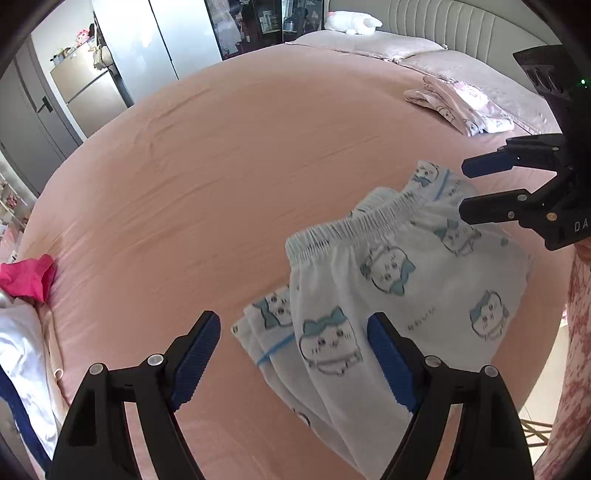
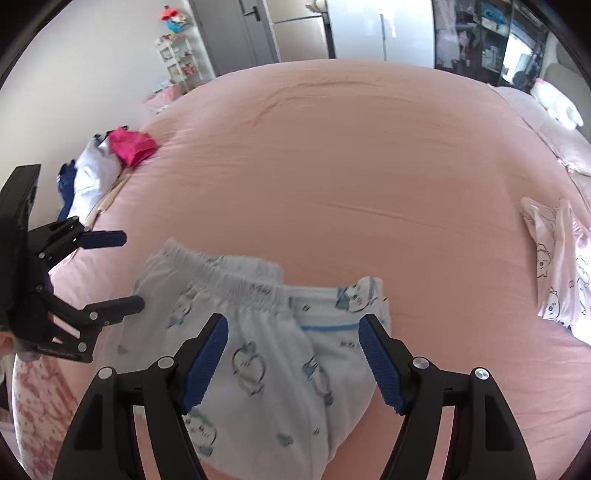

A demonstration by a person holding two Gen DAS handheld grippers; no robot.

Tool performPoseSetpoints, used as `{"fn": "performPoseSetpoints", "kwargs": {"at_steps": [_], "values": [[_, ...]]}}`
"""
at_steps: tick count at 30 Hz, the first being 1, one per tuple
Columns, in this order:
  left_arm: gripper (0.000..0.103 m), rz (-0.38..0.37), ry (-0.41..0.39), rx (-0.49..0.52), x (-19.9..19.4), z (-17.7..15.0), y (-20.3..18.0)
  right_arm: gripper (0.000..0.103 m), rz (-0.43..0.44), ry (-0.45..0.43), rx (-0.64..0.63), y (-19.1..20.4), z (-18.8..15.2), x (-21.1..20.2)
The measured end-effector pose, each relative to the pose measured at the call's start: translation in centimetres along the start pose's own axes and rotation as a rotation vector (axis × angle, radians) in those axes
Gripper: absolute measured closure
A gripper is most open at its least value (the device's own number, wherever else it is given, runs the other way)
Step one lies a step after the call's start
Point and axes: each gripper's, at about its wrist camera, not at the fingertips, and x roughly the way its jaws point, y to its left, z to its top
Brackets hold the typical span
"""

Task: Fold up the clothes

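Light blue pyjama shorts (image 1: 424, 295) with cartoon prints lie folded on the pink bed sheet (image 1: 221, 166), elastic waistband towards the bed's middle. My left gripper (image 1: 293, 325) hovers open over the folded side edge of the shorts, with nothing pinched between its blue pads. My right gripper (image 1: 462, 190) stands open beside the far waistband corner. In the right wrist view my right gripper (image 2: 293, 323) is open above the shorts (image 2: 266, 354), just short of the waistband. My left gripper (image 2: 131, 271) shows there at the left, open, next to the waistband's other end.
Folded pink pyjamas (image 1: 461, 107) lie near the pillows (image 1: 369, 44); a white plush toy (image 1: 352, 22) sits by the headboard. A pile of magenta and white clothes (image 2: 110, 155) rests at the bed's edge. A patterned pink sleeve (image 2: 37, 406) is close by.
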Motion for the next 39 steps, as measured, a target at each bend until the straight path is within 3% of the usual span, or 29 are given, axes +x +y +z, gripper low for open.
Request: {"fn": "performPoseSetpoints", "kwargs": {"at_steps": [1,4,6,8,9,11,13,15,18,21,23,26,28,31,33,34,36,39], "values": [[0.021,0.001,0.013,0.008,0.0,-0.8,-0.3,0.030,-0.016,0.010,-0.049,0.7,0.0,0.1],[0.019,0.116,0.126,0.089,1.8,-3.4,-0.8,0.030,-0.122,0.042,-0.174,2.1,-1.0,1.5],[0.020,0.101,0.077,0.016,0.3,-3.9,0.1,0.030,-0.224,0.059,-0.159,1.0,-1.5,2.9],[0.020,0.081,-0.009,-0.076,-2.2,-4.0,1.0,0.030,-0.173,0.034,-0.040,-0.5,-1.4,1.6],[0.020,0.062,-0.060,-0.061,-3.3,-4.2,0.5,0.030,-0.165,-0.011,-0.056,0.1,-1.6,0.3],[0.020,0.052,-0.077,0.022,-3.7,-4.9,-1.0,0.030,-0.153,-0.089,-0.109,1.6,-2.0,-2.0],[0.020,0.124,0.045,0.115,-1.6,-6.5,-1.7,0.030,-0.178,-0.074,-0.306,4.5,-3.2,-2.1],[0.019,0.141,0.090,0.102,-1.2,-8.3,-0.3,0.030,-0.247,-0.008,-0.396,3.8,-5.0,-1.2],[0.020,0.191,0.089,-0.001,-3.1,-9.4,2.3,0.030,-0.242,0.028,-0.205,-1.3,-6.3,-2.2],[0.020,0.088,0.028,-0.074,-4.8,-9.2,2.5,0.028,-0.247,0.000,-0.080,-3.2,-6.2,-4.0],[0.020,0.024,0.006,-0.051,-4.8,-9.0,1.4,0.028,-0.221,-0.016,-0.137,-1.6,-6.0,-4.0],[0.018,0.108,0.113,0.081,-2.2,-9.9,0.3,0.029,-0.242,0.062,-0.262,-0.2,-7.0,-2.7],[0.016,0.105,0.122,0.029,-2.7,-10.4,2.5,0.024,-0.222,0.072,-0.226,-3.1,-8.1,-3.6],[0.017,0.219,0.153,0.017,-3.8,-10.8,5.2,0.023,-0.266,0.051,-0.140,-6.9,-7.9,-6.4],[0.017,0.090,0.066,-0.080,-5.3,-10.1,5.7,0.022,-0.301,-0.005,-0.157,-6.8,-8.5,-8.2],[0.017,0.026,0.022,-0.119,-6.0,-9.6,5.8,0.021,-0.257,-0.018,-0.157,-6.4,-8.4,-8.4],[0.017,-0.058,-0.036,-0.097,-6.0,-8.6,4.2,0.021,-0.170,-0.039,-0.156,-5.6,-8.2,-8.4],[0.014,-0.001,0.088,0.030,-2.6,-8.5,1.7,0.021,-0.146,0.042,-0.166,-4.7,-7.7,-6.0]]}}
